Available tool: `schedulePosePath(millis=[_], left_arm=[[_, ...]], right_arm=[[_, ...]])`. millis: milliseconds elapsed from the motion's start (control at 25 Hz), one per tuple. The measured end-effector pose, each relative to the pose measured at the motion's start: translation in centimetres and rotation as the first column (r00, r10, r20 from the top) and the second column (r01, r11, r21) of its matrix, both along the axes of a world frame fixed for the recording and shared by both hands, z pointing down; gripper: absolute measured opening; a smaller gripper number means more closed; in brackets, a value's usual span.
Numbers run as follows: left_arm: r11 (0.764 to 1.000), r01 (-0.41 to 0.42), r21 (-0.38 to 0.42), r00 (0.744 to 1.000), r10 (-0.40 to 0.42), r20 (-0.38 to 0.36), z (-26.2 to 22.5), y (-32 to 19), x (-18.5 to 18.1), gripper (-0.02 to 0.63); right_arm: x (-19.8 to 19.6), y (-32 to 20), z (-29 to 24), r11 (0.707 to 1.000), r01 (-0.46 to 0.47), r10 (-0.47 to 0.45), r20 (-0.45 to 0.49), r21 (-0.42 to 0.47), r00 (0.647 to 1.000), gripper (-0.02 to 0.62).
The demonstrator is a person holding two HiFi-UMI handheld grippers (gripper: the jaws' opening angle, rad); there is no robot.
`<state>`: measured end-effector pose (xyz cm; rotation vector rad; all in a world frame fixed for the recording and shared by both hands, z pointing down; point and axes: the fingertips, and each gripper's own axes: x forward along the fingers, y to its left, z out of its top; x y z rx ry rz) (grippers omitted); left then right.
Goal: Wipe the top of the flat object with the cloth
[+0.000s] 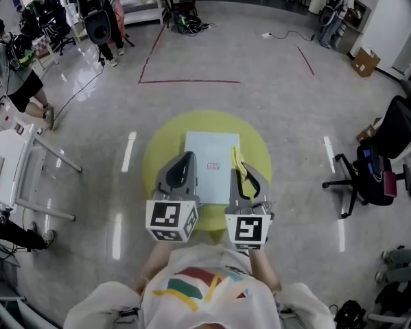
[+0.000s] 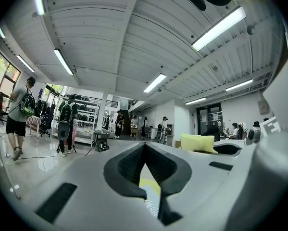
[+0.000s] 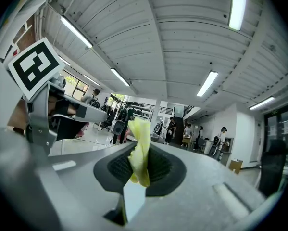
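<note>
**Cloth pinched and ready at the notebook's edge**

The right claw (image 1: 245, 173) is clamped on a yellow cloth (image 3: 140, 148), which stands up between its jaws. That keeps the fabric free to be laid flat and dragged. The left claw (image 2: 144, 150) is closed on nothing and held level at the left edge of the pale blue notebook (image 1: 212, 149), probably to steady it. The notebook lies flat mid-way across the round yellow-green table (image 1: 157, 153), and its top looks not yet wiped.

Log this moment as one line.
left gripper: shut, empty | right gripper: shut on yellow cloth | flat object: on round table | cloth: at flat object's right edge, contact unclear
</note>
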<state>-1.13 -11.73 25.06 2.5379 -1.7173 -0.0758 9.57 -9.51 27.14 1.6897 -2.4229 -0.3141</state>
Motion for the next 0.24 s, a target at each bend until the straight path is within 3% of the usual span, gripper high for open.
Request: schedulePosePath(millis=[240], left_arm=[[1.0,-0.007,-0.013,1.0,0.007,-0.022,0.45,0.25,-0.03,0.014]], right_arm=[[-0.19,0.18,0.67,1.0,0.019,-0.019,-0.011,-0.009,1.0,0.028]])
